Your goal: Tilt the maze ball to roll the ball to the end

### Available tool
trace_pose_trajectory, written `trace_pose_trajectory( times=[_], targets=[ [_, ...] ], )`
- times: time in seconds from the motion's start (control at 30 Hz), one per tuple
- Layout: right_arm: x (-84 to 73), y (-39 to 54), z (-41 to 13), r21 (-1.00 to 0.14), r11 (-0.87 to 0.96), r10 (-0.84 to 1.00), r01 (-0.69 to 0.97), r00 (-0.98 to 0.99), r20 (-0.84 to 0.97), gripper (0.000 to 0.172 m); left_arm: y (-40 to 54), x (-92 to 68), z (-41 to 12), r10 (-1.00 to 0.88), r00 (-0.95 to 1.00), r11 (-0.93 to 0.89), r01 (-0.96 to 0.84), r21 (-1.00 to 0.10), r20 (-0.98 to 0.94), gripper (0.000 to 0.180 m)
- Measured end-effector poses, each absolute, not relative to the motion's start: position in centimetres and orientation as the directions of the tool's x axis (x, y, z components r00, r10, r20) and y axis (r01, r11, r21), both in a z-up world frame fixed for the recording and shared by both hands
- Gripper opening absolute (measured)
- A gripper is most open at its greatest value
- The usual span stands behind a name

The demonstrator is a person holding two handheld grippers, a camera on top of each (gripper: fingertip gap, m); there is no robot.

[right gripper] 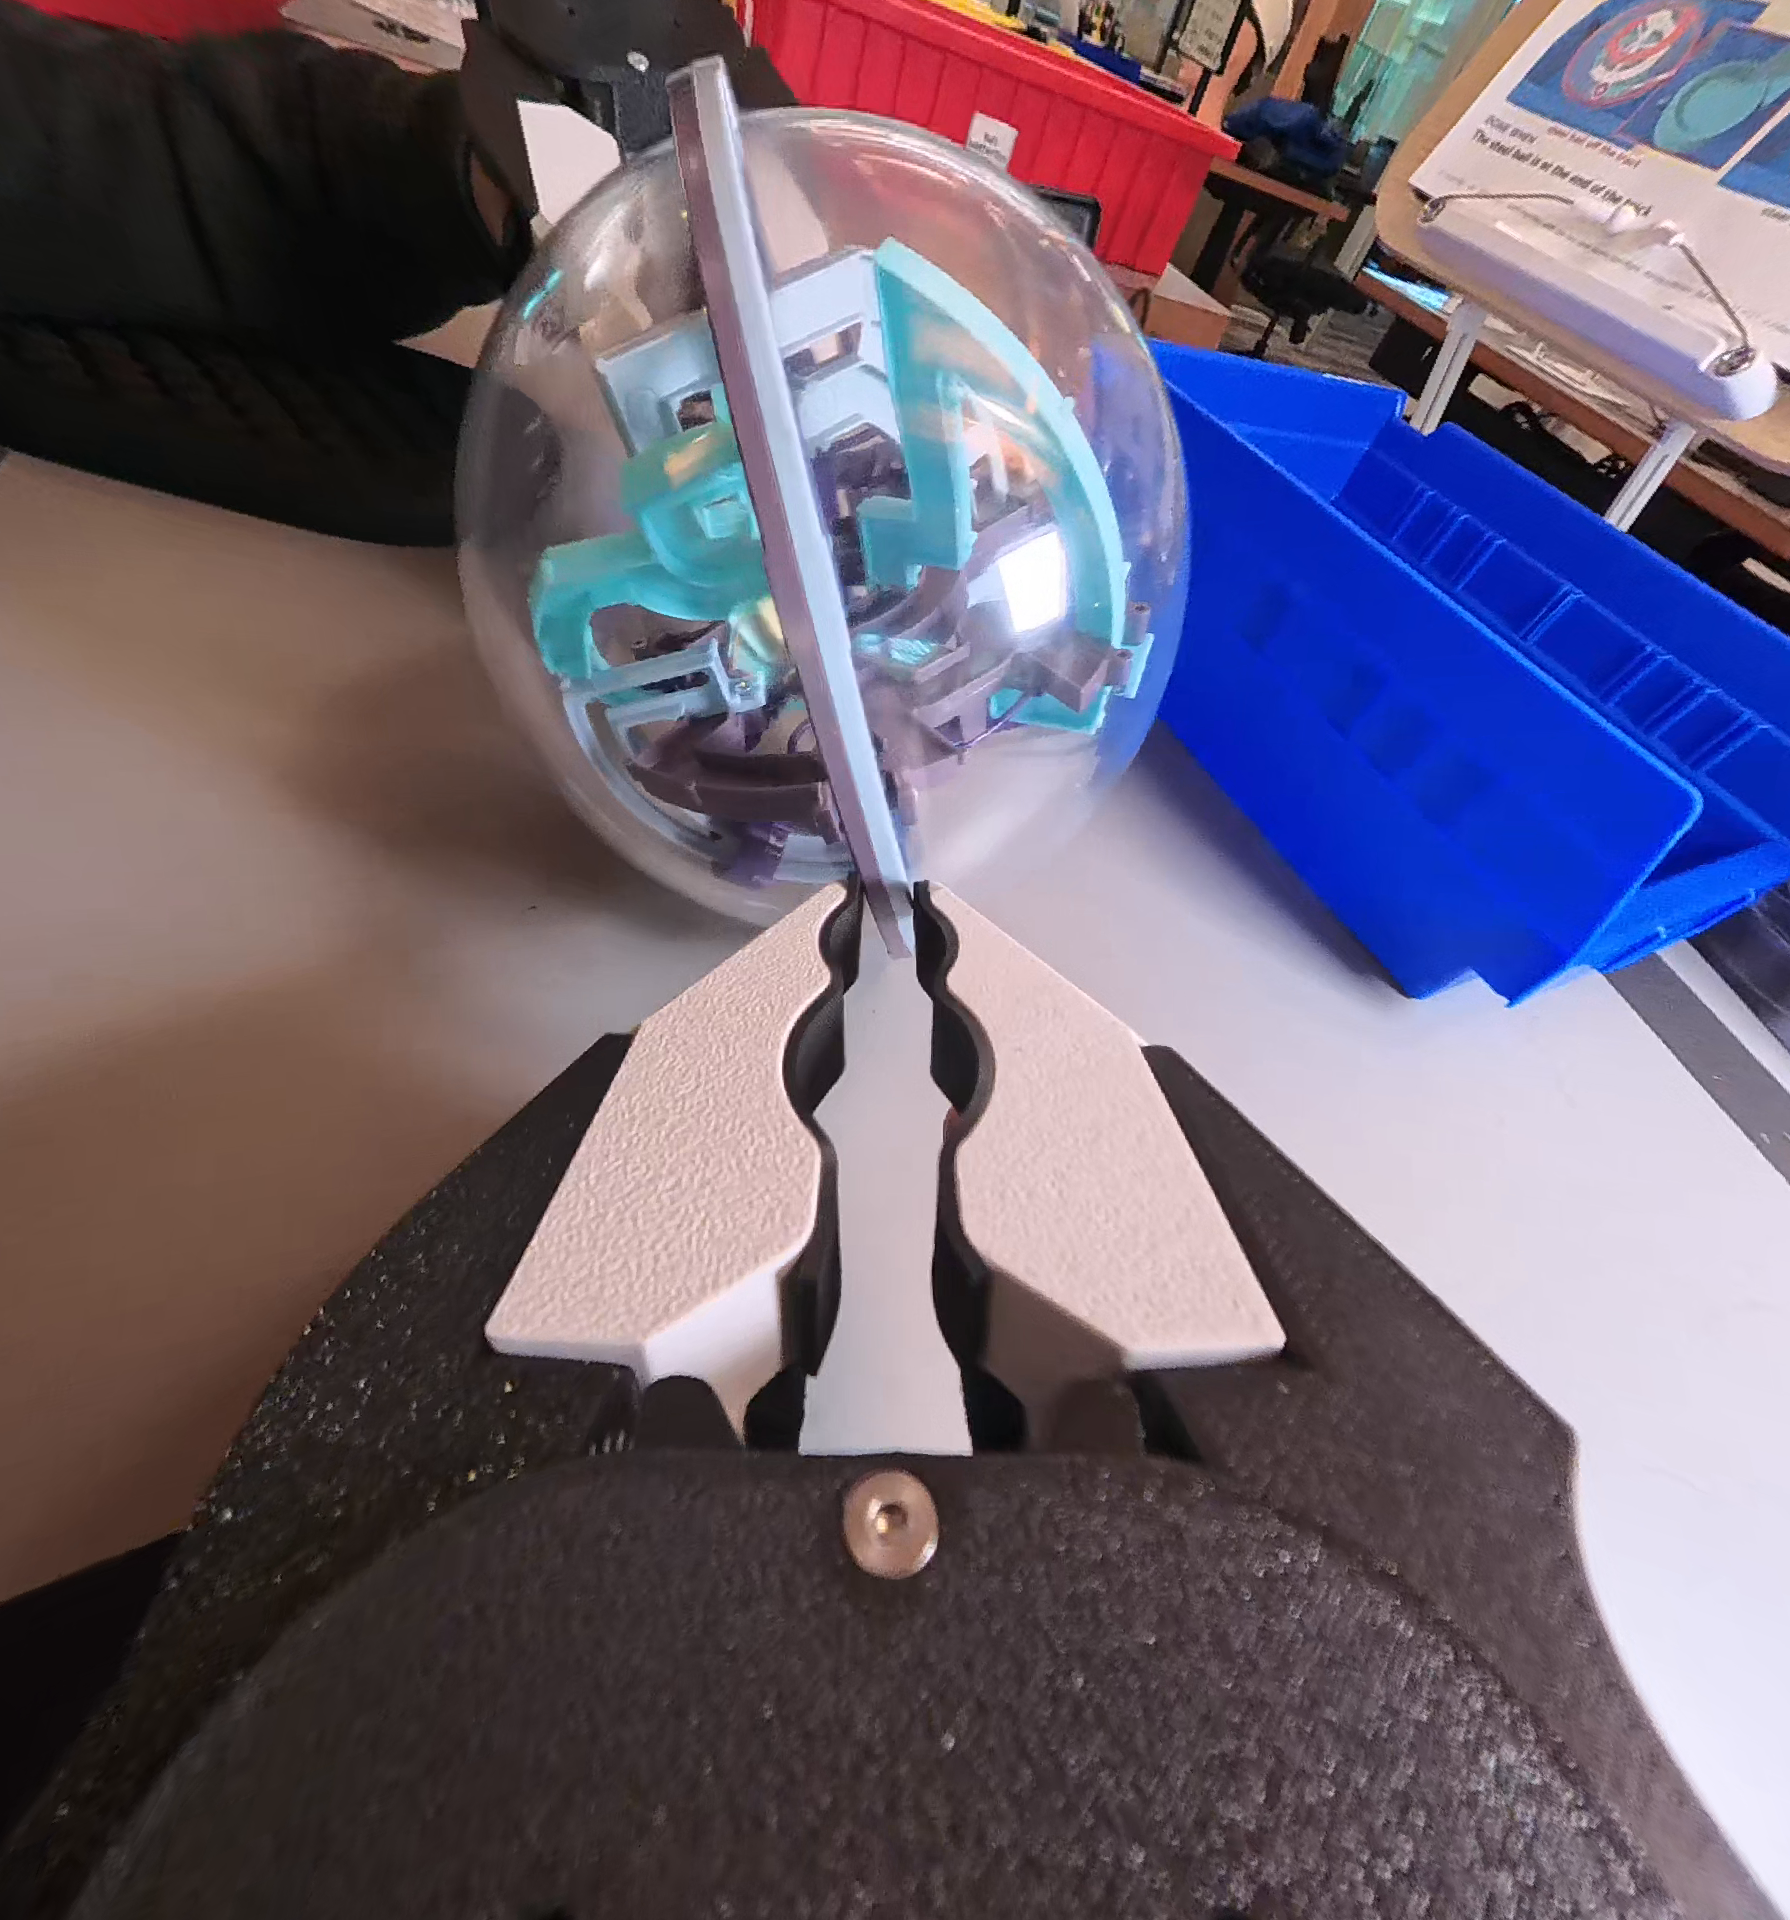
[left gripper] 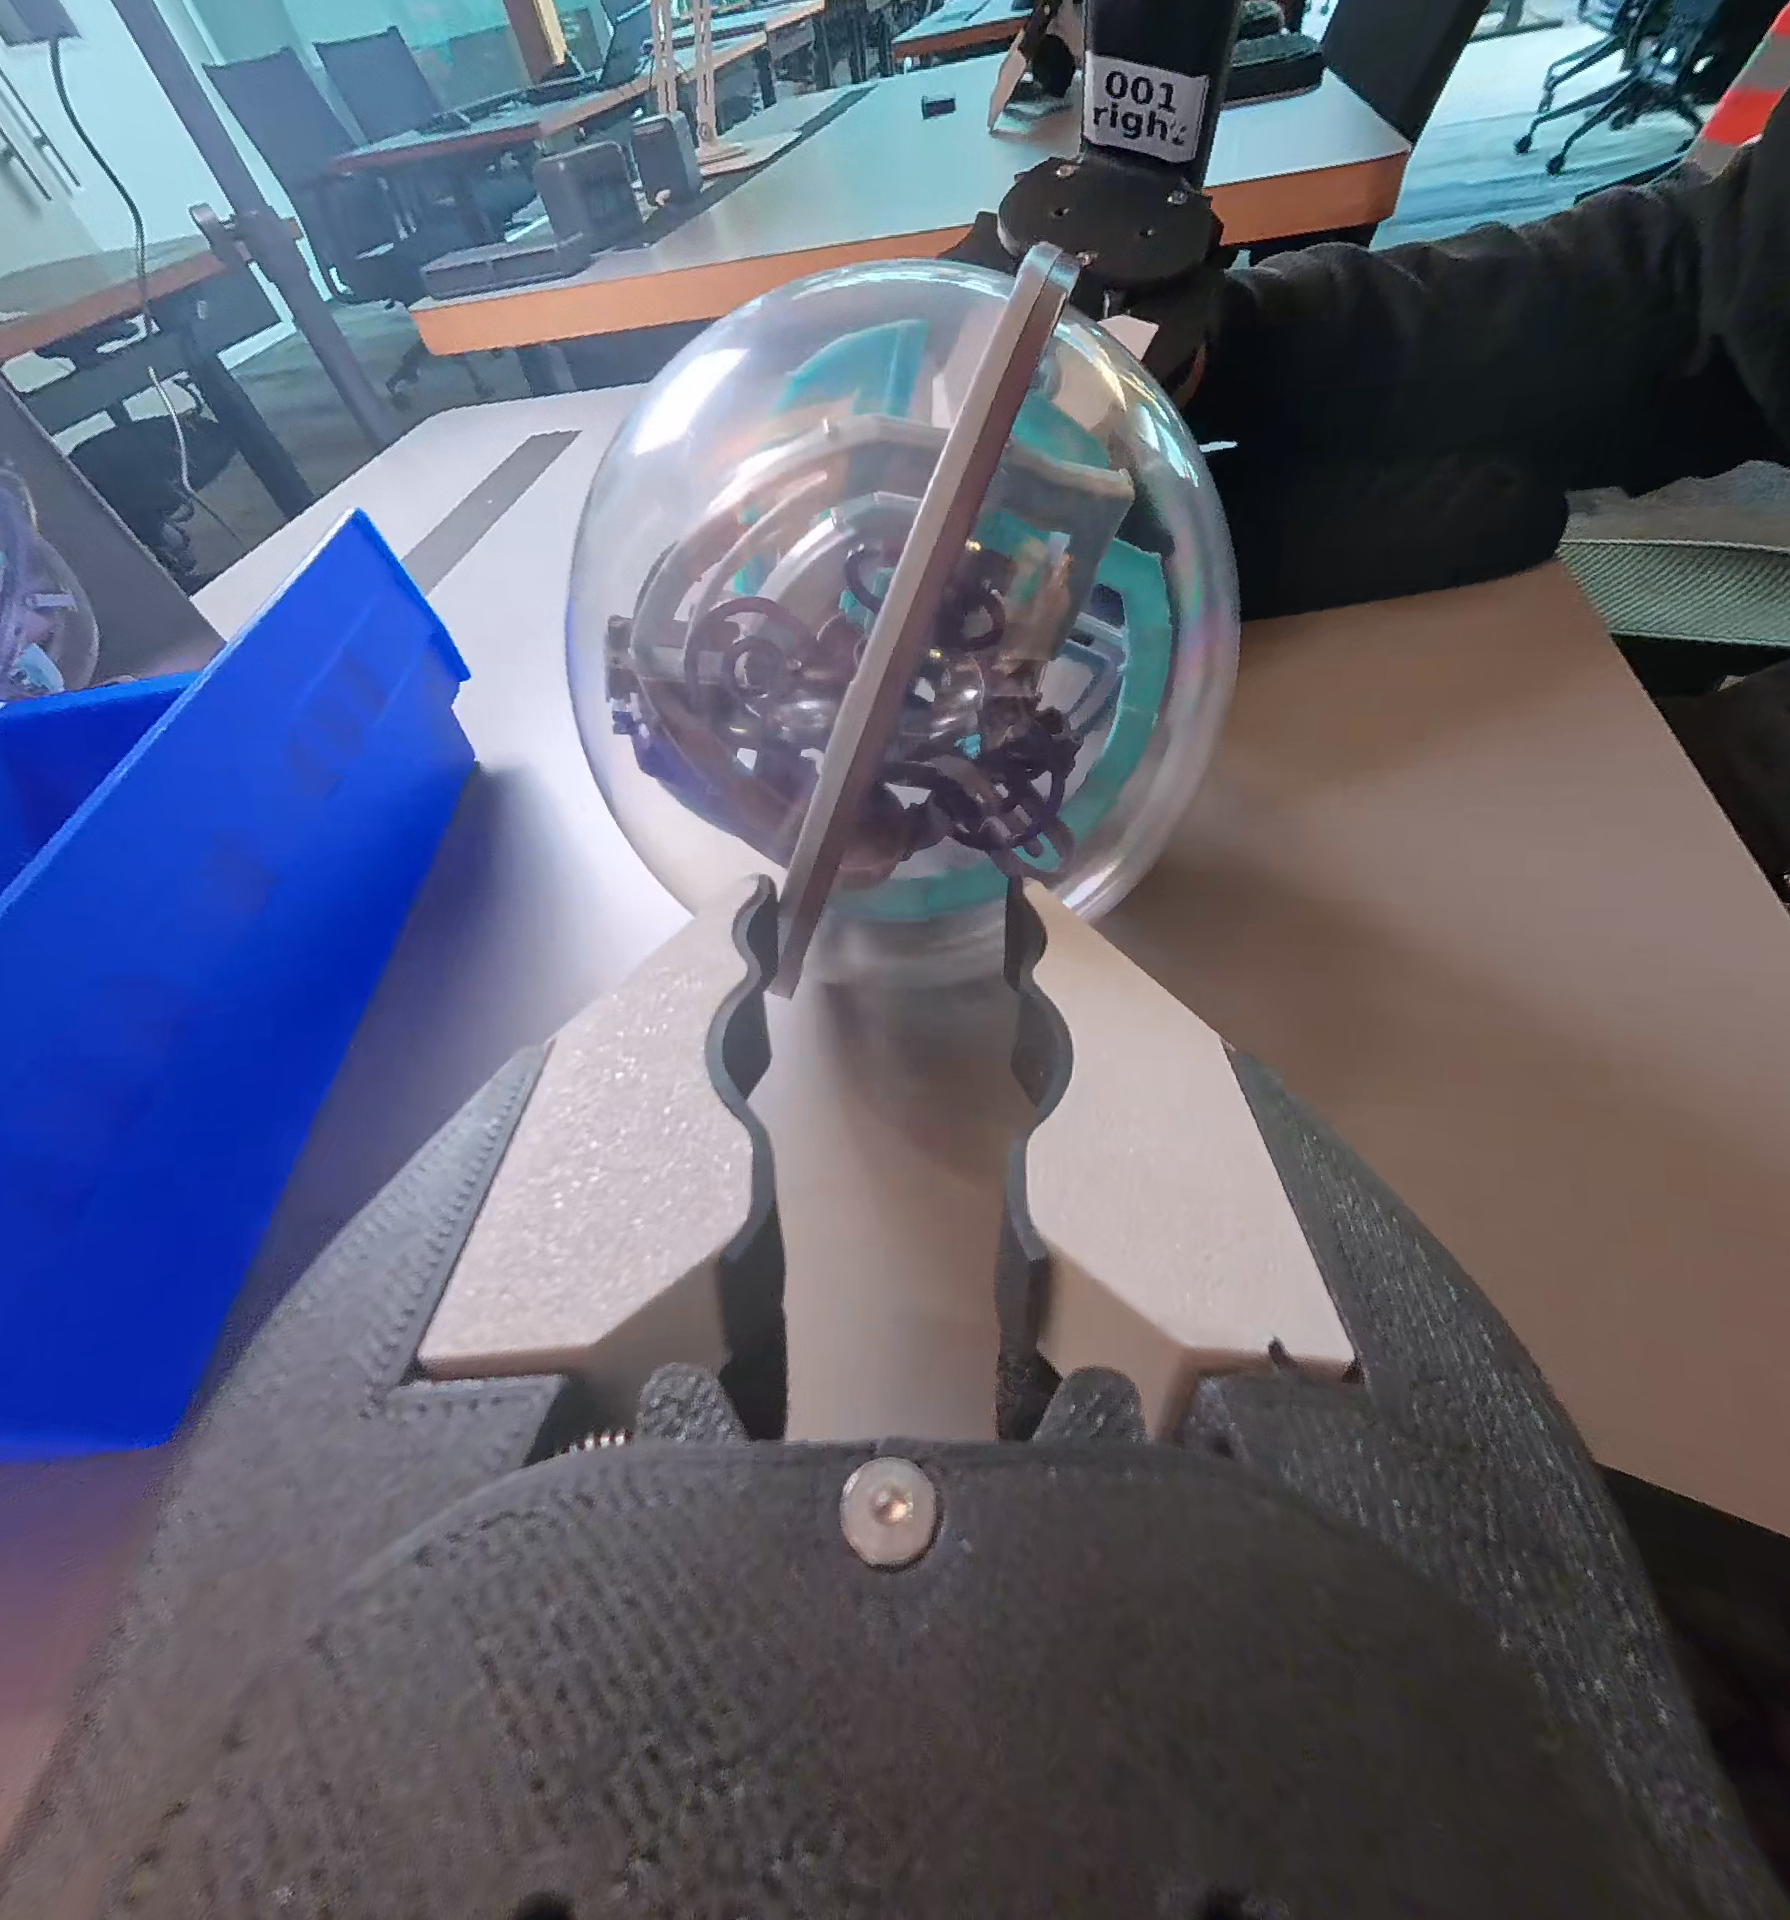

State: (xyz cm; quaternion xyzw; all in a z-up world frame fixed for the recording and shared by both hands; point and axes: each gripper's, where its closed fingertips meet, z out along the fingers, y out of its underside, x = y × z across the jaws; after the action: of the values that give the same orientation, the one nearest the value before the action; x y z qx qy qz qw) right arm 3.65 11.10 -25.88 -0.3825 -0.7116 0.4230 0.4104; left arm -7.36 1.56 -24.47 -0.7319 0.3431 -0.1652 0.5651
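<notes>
The maze ball (left gripper: 901, 592) sat on the pale table (left gripper: 1390, 831), a clear sphere packed with teal, grey and dark purple tracks, with a thin flat rim running round it like an equator, standing nearly upright and leaning a little.

The right gripper (right gripper: 886, 920) had its fingers drawn narrow on the near end of that rim. The rim's edge ran down between the two dark wavy pads (right gripper: 932, 935), and both tips looked pressed against it, one on each face.

The left gripper (left gripper: 886, 935) faced the ball from the opposite side, with its fingers standing moderately apart. The rim's lower end lay against the inner face of its left finger (left gripper: 751, 935), while the right finger sat clear of the rim, with table showing in the gap between them; I could not tell whether that right tip touched the sphere's shell. It did not look like a grip from both sides.

Beyond the left gripper's fingertips, past the ball, the right gripper's black body showed at the top of the rim, with a dark sleeve (left gripper: 1493, 416) behind it. A blue bin (left gripper: 195, 935) stood to the left of the left fingers, near the ball; from the right gripper's side it lay to the right of the fingers (right gripper: 1493, 675).
</notes>
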Motion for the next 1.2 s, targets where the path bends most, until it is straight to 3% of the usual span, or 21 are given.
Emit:
trace_pose_trajectory(
  times=[0.2,0.37,0.67,0.87,1.03,1.2],
  targets=[
    [3.8,11.3,-25.9,-0.917,0.347,0.894,0.199,-0.365,0.259,0.007,1.5,-7.3,-24.4,-0.695,0.706,-0.118,-0.301,-0.946,-0.138,0.034],
    [3.9,11.4,-25.9,-0.92,0.335,0.896,0.202,-0.369,0.246,0.006,1.8,-7.7,-24.3,-0.669,0.727,-0.095,-0.291,-0.952,-0.155,0.009],
    [4.4,11.9,-25.7,-0.935,0.262,0.917,0.24,-0.363,0.164,0.006,2.7,-7.5,-24.1,-0.623,0.741,-0.048,-0.356,-0.933,-0.251,0.007],
    [4.5,11.9,-23.9,-0.956,0.169,0.925,0.241,-0.373,0.07,0.005,3.3,-7.9,-23.4,-0.615,0.777,-0.103,-0.248,-0.963,-0.134,0.007],
    [4.3,12.2,-21.8,-0.953,0.203,0.923,0.226,-0.369,0.109,0.005,3.6,-8.2,-22.4,-0.597,0.789,-0.073,-0.23,-0.97,-0.142,0.007],
    [3.6,12.1,-18.1,-0.94,0.272,0.908,0.204,-0.379,0.181,0.005,4.0,-9.2,-17.8,-0.557,0.815,0.028,-0.174,-0.984,-0.16,0.007]
  ],
)
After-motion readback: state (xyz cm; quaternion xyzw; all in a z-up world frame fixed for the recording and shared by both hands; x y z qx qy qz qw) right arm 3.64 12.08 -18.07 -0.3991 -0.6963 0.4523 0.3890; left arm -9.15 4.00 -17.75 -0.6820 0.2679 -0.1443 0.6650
